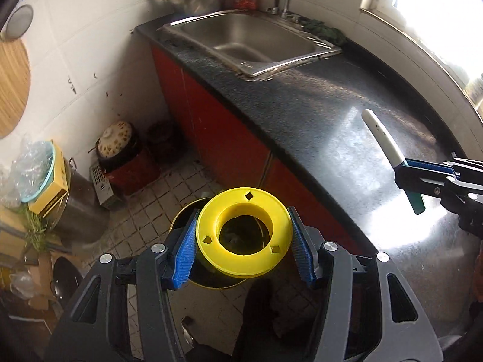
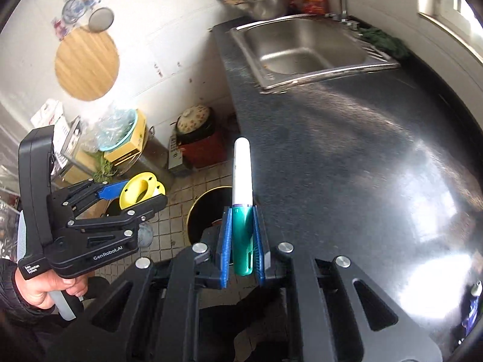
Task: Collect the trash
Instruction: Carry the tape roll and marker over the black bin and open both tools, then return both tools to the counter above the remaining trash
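My left gripper (image 1: 244, 242) is shut on a yellow plastic spool (image 1: 244, 232) and holds it directly above a round black trash bin with a gold rim (image 1: 181, 220) on the tiled floor. The spool (image 2: 142, 188) and left gripper (image 2: 132, 196) also show in the right wrist view. My right gripper (image 2: 243, 238) is shut on a white and teal marker (image 2: 242, 190), holding it upright at the counter's front edge, beside the bin (image 2: 205, 211). The marker (image 1: 383, 138) and right gripper (image 1: 407, 178) show at the right of the left wrist view.
A dark speckled counter (image 1: 317, 96) with a steel sink (image 1: 250, 42) runs over red cabinets (image 1: 217, 126). On the floor by the wall stand a lidded pot on a red stove (image 1: 120, 150), a metal drum (image 1: 78, 205) with boxes, and clutter at left.
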Motion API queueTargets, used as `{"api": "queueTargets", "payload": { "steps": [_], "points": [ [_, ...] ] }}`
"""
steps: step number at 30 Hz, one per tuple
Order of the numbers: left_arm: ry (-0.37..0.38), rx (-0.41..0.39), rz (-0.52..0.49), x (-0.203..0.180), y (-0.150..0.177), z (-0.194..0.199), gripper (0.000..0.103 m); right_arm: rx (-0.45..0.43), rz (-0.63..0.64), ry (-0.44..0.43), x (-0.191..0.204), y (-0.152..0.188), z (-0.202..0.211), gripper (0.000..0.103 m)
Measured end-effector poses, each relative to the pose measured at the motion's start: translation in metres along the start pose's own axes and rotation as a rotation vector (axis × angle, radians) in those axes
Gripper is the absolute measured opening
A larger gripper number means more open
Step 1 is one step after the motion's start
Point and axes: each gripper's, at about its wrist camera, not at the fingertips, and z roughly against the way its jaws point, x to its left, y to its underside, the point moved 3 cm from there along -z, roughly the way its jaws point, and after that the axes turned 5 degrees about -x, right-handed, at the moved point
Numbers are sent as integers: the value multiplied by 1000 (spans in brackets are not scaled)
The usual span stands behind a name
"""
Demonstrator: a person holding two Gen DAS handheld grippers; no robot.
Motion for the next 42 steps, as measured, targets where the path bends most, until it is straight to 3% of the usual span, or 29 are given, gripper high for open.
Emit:
{"api": "queueTargets", "payload": {
  "steps": [9,15,20,21,22,23,24,25,35,38,42],
  "points": [
    [10,51,180,73,44,-57,55,180,23,-103,60,-7,-113,14],
    [29,81,210,94,57,-94,55,269,10,-80,60,-3,-167,14],
    [43,88,200,96,59,-105,55,282,-2,-67,62,-7,-181,14],
    [44,90,193,96,59,-106,58,280,-3,-68,60,-6,-178,16],
    [37,92,184,96,58,-106,72,289,-6,-74,61,-8,-181,20],
    [22,85,175,97,58,-105,81,298,-13,-74,60,-8,-182,40],
    [14,77,170,97,58,-104,82,296,-21,-74,58,-9,-180,64],
    [13,80,167,97,58,-104,82,280,-28,-73,56,-10,-175,70],
    [4,60,137,90,44,-81,84,200,-57,-56,35,-12,-113,74],
    [26,33,79,64,31,-68,85,146,-64,-21,22,-13,-81,75],
    [89,-28,-73,6,4,-49,89,38,-95,81,-14,-9,-17,82]
  ]
}}
